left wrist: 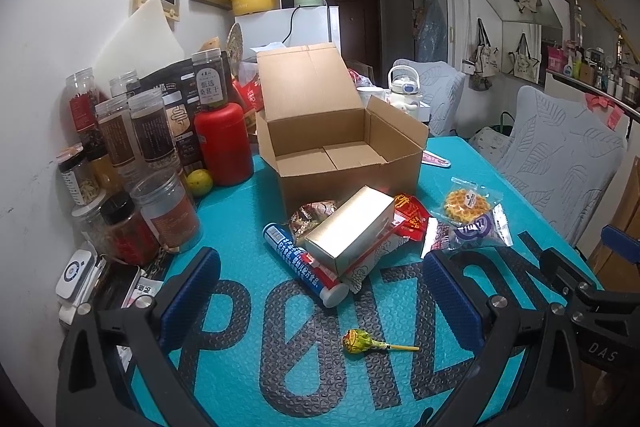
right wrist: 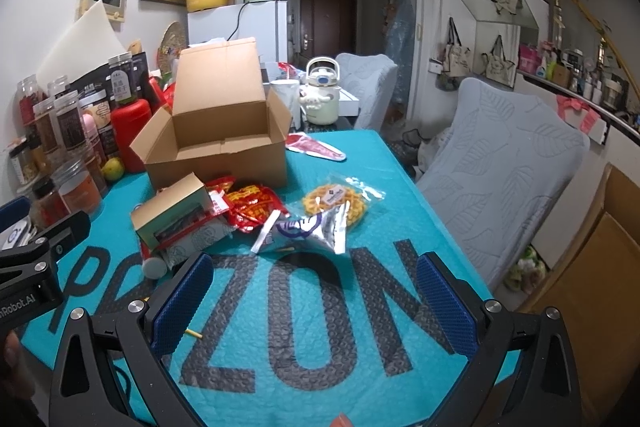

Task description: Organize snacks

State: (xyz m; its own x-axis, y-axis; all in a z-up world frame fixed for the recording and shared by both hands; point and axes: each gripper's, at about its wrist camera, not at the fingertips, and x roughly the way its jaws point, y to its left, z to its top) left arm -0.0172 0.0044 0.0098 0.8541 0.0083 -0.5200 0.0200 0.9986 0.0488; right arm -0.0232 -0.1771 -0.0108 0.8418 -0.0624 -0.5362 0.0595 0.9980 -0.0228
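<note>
An open cardboard box (left wrist: 340, 143) (right wrist: 224, 143) stands empty on the teal mat. In front of it lies a pile of snacks: a gold carton (left wrist: 348, 227) (right wrist: 172, 215), a blue tube (left wrist: 304, 267), red packets (left wrist: 412, 215) (right wrist: 252, 207), a waffle pack (left wrist: 468, 203) (right wrist: 332, 203) and a silver-purple pouch (left wrist: 476, 231) (right wrist: 304, 231). A lollipop (left wrist: 356, 341) lies alone nearer to me. My left gripper (left wrist: 320, 295) hovers open above the mat, the lollipop between its fingers' span. My right gripper (right wrist: 316, 303) is open too, just short of the silver pouch, holding nothing.
Jars and bottles (left wrist: 132, 147) and a red canister (left wrist: 224, 147) crowd the mat's left side along the wall. A pink packet (right wrist: 316, 147) lies right of the box. Two grey-covered chairs (right wrist: 500, 167) stand along the table's right edge. A white kettle-shaped jug (right wrist: 324, 91) sits behind the box.
</note>
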